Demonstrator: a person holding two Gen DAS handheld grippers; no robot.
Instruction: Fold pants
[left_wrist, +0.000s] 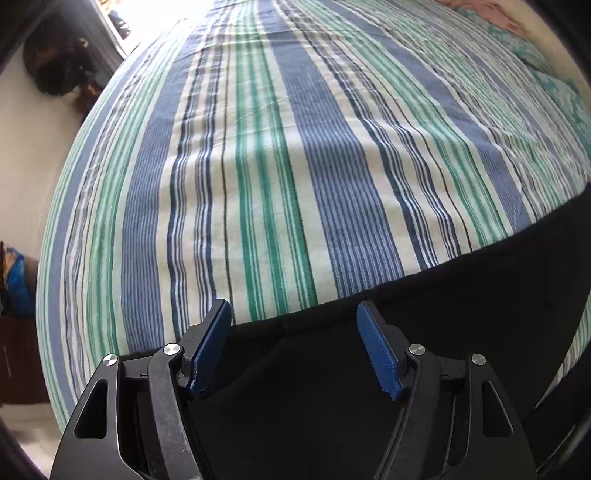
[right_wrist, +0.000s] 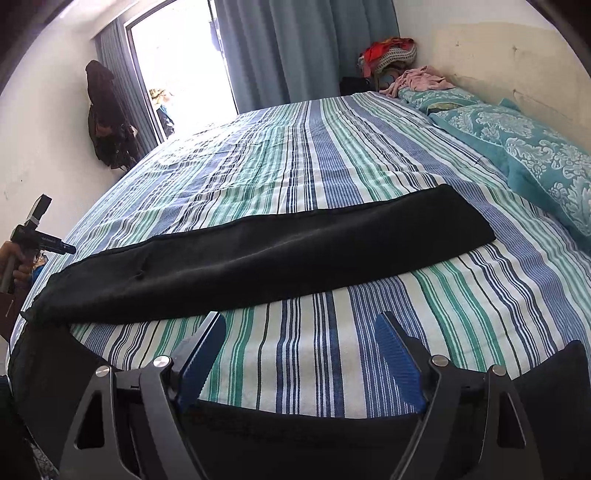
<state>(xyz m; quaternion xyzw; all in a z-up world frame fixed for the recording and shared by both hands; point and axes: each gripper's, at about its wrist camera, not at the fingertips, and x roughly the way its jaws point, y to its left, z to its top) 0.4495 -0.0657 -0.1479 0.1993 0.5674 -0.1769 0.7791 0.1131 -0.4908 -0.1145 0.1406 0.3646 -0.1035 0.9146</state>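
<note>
Black pants (right_wrist: 266, 254) lie spread on a striped bedsheet (right_wrist: 332, 166). One leg runs in a long band from left to right across the bed; another black part lies along the near edge under my right gripper (right_wrist: 301, 328). The right gripper is open and empty, above bare sheet between the two parts. In the left wrist view the pants (left_wrist: 424, 332) fill the lower right. My left gripper (left_wrist: 293, 317) is open just over their edge, with nothing between its blue pads. The left gripper also shows in the right wrist view (right_wrist: 40, 236), at the pants' left end.
Teal patterned pillows (right_wrist: 535, 155) lie at the bed's right side by the wall. A pile of clothes (right_wrist: 391, 55) sits in the far corner. A dark garment (right_wrist: 107, 118) hangs on the left wall beside a bright doorway (right_wrist: 184, 66) with blue curtains.
</note>
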